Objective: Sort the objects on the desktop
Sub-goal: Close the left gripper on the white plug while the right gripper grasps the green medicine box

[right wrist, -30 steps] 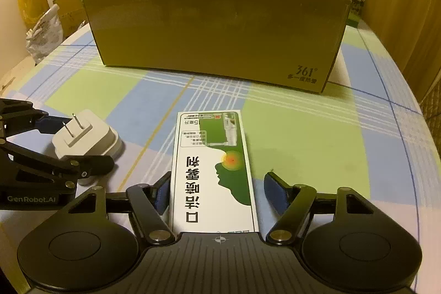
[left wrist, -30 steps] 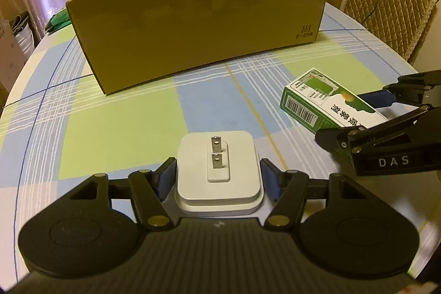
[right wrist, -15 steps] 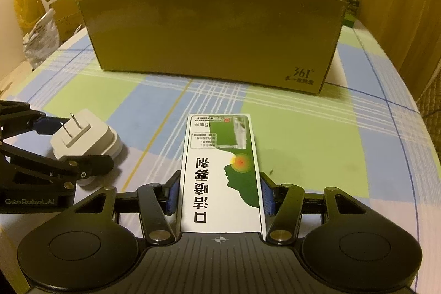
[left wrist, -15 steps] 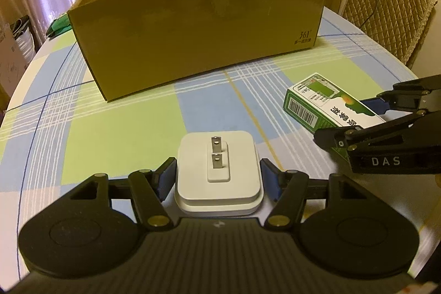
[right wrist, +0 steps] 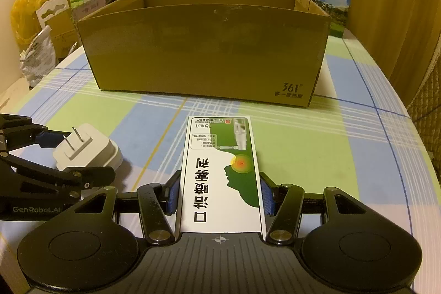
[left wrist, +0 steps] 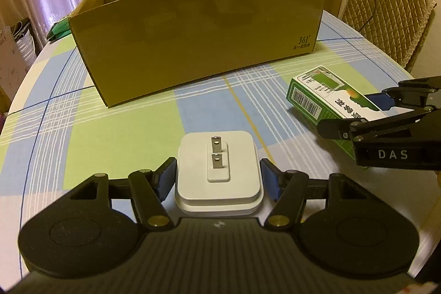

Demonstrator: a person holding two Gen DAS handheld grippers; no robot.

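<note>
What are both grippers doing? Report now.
Left gripper: shut on the white charger.
Right gripper: shut on the green box.

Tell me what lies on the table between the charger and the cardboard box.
Nothing: in the left wrist view, only bare checked tablecloth runs from the charger to the cardboard box. The green carton lies off to the right.

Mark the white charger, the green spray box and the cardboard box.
white charger (left wrist: 217,170): left wrist view, top face by the prongs.
green spray box (right wrist: 222,178): right wrist view, printed top face.
cardboard box (right wrist: 204,54): right wrist view, front wall.
</note>
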